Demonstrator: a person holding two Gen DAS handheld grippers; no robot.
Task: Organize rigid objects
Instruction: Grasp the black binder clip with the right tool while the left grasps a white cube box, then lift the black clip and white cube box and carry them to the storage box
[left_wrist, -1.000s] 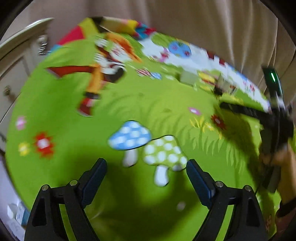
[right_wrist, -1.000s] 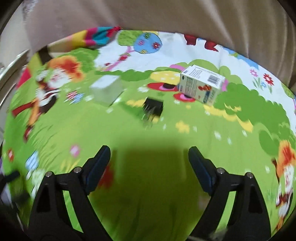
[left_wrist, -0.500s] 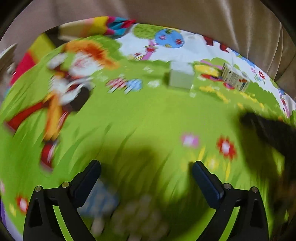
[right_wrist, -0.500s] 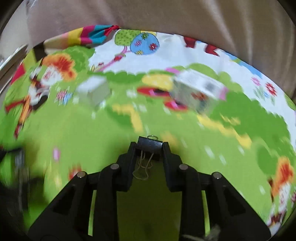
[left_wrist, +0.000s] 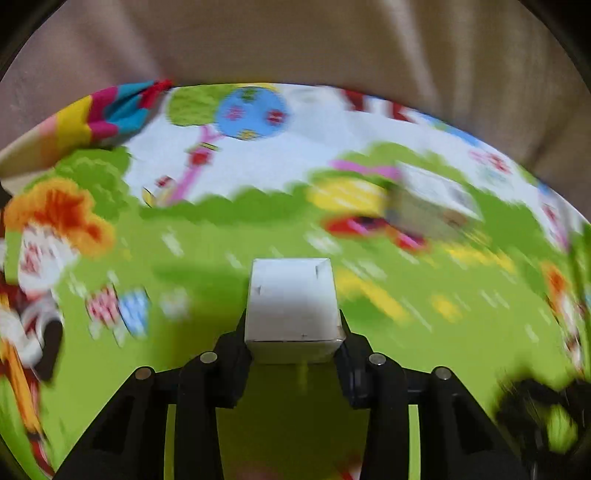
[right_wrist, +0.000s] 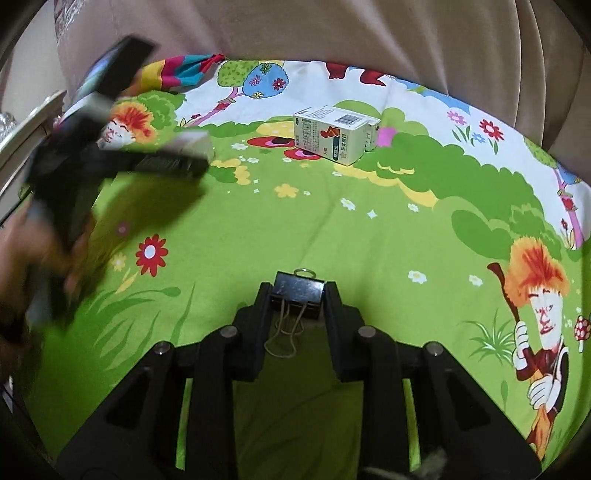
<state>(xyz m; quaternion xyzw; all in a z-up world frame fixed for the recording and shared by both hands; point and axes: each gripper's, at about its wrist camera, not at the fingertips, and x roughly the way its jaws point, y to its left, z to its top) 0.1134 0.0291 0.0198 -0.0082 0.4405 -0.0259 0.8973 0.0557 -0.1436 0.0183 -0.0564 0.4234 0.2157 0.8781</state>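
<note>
Pointing away, the white box (left_wrist: 291, 302) lies lengthwise between closing jaws.

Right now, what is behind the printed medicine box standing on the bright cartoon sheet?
A second, smaller box peeks out behind the white printed cardboard medicine box, at its right end. Only a narrow pale edge shows; the rest is hidden. Farther back lies the cartoon sheet.

Left hand-held gripper (left_wrist: 293, 332): jaws closing on a white box (left_wrist: 291, 306).
Printed carton (left_wrist: 432, 206): blurred, ahead and right, on the cartoon sheet (left_wrist: 229, 251).
</note>
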